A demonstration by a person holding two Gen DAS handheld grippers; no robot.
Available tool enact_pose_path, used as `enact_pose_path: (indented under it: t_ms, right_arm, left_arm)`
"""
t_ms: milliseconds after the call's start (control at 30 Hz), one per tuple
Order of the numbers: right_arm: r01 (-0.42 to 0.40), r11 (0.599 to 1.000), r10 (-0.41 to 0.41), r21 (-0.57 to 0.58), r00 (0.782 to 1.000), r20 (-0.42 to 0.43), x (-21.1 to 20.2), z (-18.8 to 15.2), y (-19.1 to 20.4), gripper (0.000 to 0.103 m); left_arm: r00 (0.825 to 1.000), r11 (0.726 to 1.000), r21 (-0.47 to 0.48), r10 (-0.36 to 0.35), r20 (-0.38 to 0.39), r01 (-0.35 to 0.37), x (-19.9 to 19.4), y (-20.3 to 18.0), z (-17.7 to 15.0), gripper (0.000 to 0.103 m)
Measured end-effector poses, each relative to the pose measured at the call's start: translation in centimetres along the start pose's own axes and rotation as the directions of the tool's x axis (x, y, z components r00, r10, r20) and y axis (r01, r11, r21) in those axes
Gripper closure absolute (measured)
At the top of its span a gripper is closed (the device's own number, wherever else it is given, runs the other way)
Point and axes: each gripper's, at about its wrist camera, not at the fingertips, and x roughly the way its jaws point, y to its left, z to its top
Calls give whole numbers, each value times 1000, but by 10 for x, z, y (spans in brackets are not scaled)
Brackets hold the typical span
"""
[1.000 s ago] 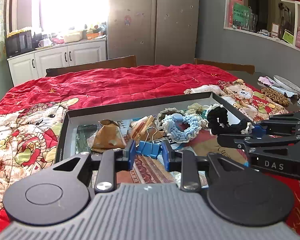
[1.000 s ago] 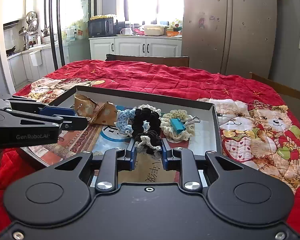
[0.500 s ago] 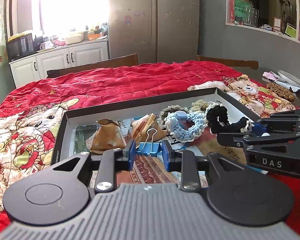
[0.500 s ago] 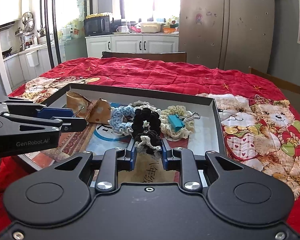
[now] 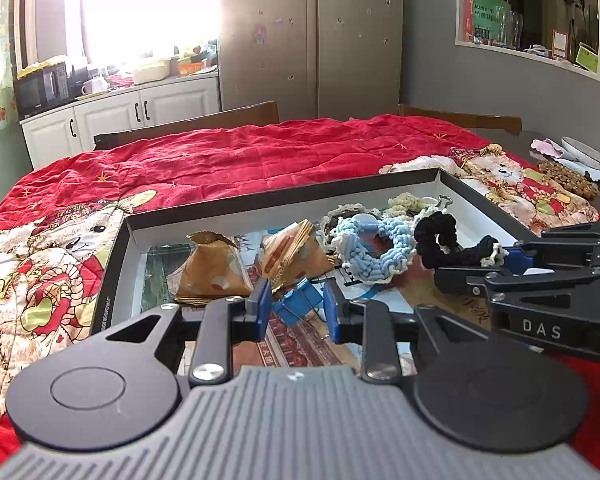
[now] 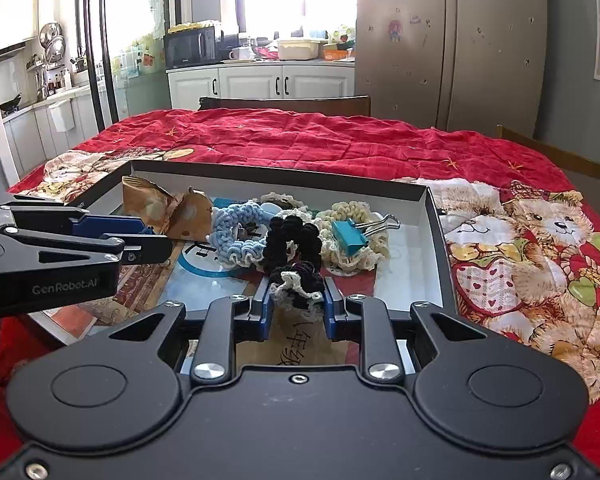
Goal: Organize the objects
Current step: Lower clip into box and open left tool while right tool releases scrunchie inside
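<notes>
A shallow black-rimmed box [image 5: 284, 194] [image 6: 436, 220] on the red quilt holds the objects. My left gripper [image 5: 294, 306] is shut on a blue binder clip [image 5: 298, 304] over the box's near left part. My right gripper [image 6: 296, 300] is shut on a black crocheted scrunchie [image 6: 296, 240], which also shows in the left wrist view [image 5: 440, 236]. A light blue scrunchie [image 5: 380, 246] [image 6: 236, 228], a cream scrunchie [image 6: 356, 236], a teal binder clip [image 6: 350, 234] and two brown snack packets [image 5: 212, 268] [image 6: 168, 210] lie in the box.
The red quilt [image 6: 320, 140] with bear prints covers the table. Wooden chair backs [image 5: 188, 124] stand at the far side. Plates and snacks [image 5: 568, 168] sit off the quilt at far right. Fridge and cabinets stand behind.
My left gripper has tilted and lifted slightly with the blue binder clip, whose wire handles no longer show. My right gripper stays on the black scrunchie, nearly still.
</notes>
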Motion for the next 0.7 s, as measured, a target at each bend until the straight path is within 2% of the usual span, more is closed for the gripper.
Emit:
enact_pose_path:
  t_ms: [700]
  right_arm:
    - [1, 1000, -1, -6, 1000, -19, 8, -3, 1, 79]
  left_arm:
    - [1000, 1000, 12, 18, -17, -17, 8, -2, -3, 71]
